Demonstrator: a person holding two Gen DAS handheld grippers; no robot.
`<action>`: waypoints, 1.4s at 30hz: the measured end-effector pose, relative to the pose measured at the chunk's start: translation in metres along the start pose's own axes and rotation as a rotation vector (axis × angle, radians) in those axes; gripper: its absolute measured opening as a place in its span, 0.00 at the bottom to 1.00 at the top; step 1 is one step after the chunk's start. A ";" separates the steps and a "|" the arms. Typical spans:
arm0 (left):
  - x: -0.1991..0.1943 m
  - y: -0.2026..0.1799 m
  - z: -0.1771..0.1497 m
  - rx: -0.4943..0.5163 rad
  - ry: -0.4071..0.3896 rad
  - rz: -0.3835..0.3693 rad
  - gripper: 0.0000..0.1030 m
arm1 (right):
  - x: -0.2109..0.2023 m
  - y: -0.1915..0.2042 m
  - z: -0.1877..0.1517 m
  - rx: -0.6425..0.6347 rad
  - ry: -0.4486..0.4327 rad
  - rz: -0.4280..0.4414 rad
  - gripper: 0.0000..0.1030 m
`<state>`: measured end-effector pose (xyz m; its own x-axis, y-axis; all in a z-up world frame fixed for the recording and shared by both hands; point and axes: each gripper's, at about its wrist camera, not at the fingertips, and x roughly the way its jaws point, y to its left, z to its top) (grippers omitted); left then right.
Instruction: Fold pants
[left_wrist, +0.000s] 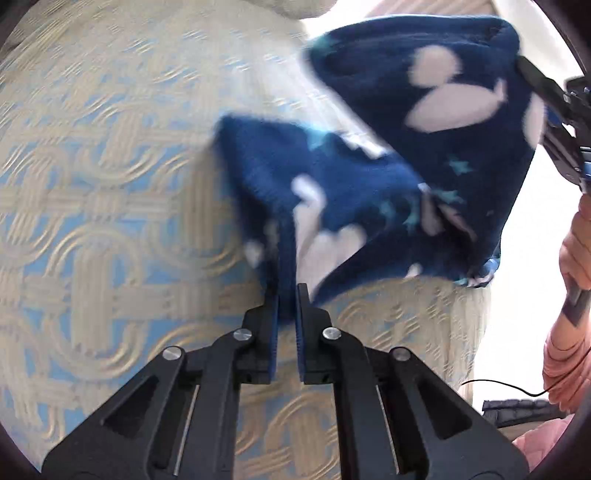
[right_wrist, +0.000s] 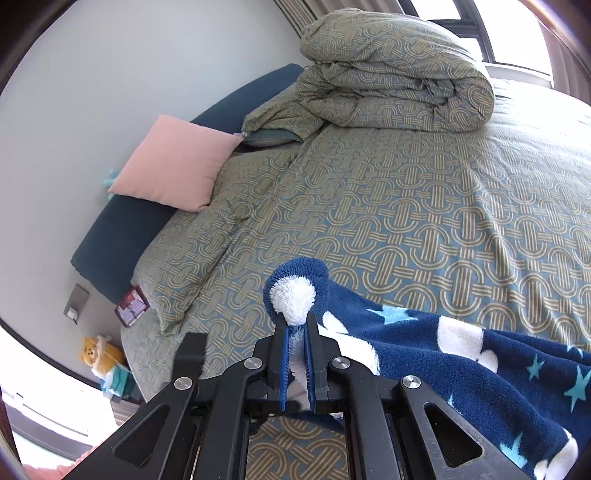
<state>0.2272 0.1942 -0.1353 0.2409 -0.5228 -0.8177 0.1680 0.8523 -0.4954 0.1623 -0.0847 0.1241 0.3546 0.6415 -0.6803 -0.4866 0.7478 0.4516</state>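
Note:
The pants (left_wrist: 369, 184) are dark blue fleece with white blobs and light blue stars. They hang in the air over the patterned bedspread (left_wrist: 110, 184), stretched between both grippers. My left gripper (left_wrist: 287, 291) is shut on a lower edge of the fabric, which runs down between its pads. In the right wrist view, my right gripper (right_wrist: 295, 319) is shut on a bunched corner of the pants (right_wrist: 443, 362), a white fluffy tuft sticking out past its tips. In the left wrist view the right gripper (left_wrist: 532, 74) holds the upper right corner.
A folded duvet (right_wrist: 399, 70) lies at the far end of the bed, and a pink pillow (right_wrist: 173, 162) leans on the dark blue headboard (right_wrist: 122, 236). A stuffed toy (right_wrist: 99, 358) sits on the floor. A person's forearm (left_wrist: 569, 295) is beyond the bed's right edge.

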 end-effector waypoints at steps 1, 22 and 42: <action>0.003 0.009 0.001 -0.027 0.008 0.034 0.08 | 0.002 0.001 0.000 -0.003 0.002 0.002 0.07; -0.021 -0.019 0.028 -0.112 -0.086 0.041 0.53 | 0.008 -0.018 -0.109 0.084 0.203 0.042 0.47; 0.041 -0.050 0.103 0.058 -0.021 0.166 0.71 | -0.016 -0.192 -0.032 -0.272 0.461 -0.213 0.62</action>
<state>0.3269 0.1278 -0.1140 0.2900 -0.3758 -0.8802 0.1791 0.9247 -0.3358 0.2248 -0.2437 0.0299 0.1124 0.2952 -0.9488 -0.6522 0.7423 0.1537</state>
